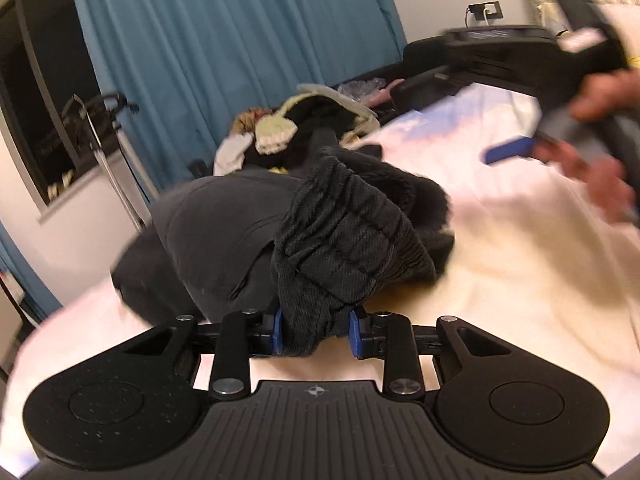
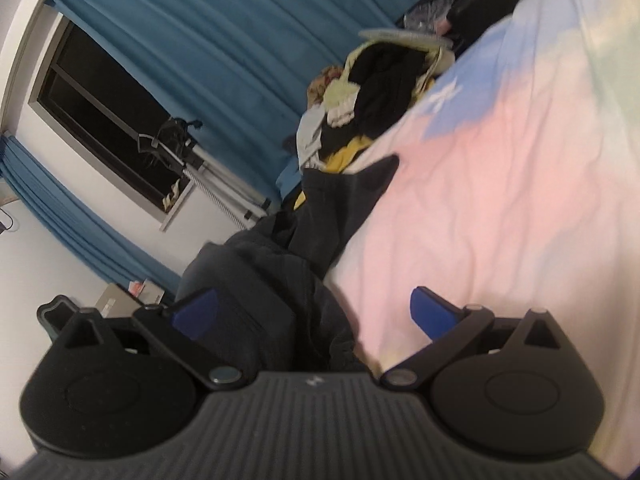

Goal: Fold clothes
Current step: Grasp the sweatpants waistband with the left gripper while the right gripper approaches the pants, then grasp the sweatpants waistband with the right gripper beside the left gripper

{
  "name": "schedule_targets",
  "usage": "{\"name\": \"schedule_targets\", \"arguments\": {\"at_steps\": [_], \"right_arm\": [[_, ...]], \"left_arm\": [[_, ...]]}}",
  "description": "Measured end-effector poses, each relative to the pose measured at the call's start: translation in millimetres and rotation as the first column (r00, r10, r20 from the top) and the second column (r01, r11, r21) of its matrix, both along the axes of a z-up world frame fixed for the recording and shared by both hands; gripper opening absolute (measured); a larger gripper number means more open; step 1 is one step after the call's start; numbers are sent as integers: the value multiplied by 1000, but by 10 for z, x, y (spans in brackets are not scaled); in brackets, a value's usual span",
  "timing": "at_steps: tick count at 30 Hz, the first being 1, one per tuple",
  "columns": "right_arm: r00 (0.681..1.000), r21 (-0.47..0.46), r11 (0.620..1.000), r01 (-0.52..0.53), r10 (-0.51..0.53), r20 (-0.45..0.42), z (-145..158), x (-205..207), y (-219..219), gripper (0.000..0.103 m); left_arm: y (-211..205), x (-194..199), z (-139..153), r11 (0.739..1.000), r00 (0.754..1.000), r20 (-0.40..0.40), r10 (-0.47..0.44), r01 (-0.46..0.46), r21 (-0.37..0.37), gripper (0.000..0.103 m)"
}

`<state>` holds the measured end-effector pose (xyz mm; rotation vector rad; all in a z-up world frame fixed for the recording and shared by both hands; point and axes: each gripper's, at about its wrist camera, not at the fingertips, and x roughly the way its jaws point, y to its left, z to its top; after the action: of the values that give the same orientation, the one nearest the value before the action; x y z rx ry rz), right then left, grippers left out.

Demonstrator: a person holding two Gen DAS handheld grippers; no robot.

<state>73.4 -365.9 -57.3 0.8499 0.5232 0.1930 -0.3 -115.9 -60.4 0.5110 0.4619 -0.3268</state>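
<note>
A dark grey garment [image 1: 224,232] lies crumpled on the pale pink bed sheet [image 1: 500,264]. My left gripper [image 1: 316,330] is shut on its ribbed waistband [image 1: 344,248], bunched between the blue pads. My right gripper [image 2: 316,312] is open, with blue pads spread wide, tilted over the same dark garment [image 2: 256,280] at the bed's edge; nothing is between its fingers. The right gripper also shows blurred in the left wrist view [image 1: 516,148], held by a hand at the upper right.
A pile of mixed clothes [image 1: 304,128] sits at the bed's far edge, also in the right wrist view [image 2: 372,96]. Blue curtains [image 1: 224,48], a dark window [image 2: 100,120] and a black printer [image 1: 504,52] lie behind.
</note>
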Motion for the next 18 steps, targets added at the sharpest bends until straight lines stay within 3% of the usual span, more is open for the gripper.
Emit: {"name": "schedule_targets", "arguments": {"at_steps": [4,6,8,13,16,18], "right_arm": [[993,62,997,-35,42,-110,-247,178,81,103],[987,90,996,-28,42,-158,-348,232,93,101],[982,91,995,-44,60,-182,-387,275,117,94],[971,-24,994,-107,99,-219,-379,361,319,78],[964,-24,991,-131,122,-238,-502,389,384,70],[962,-6,990,-140,135,-239,-536,397,396,60]], "left_arm": [[23,-69,-122,999,1000,-8,7,-7,36,49],[85,-145,-79,1000,1000,6,9,-9,6,66],[201,-251,-13,998,1000,26,-3,4,-67,83],[389,-348,156,959,993,89,-71,93,-267,89],[345,-265,171,943,989,119,-92,125,-308,89],[278,-164,123,944,991,91,-101,125,-306,88]]}}
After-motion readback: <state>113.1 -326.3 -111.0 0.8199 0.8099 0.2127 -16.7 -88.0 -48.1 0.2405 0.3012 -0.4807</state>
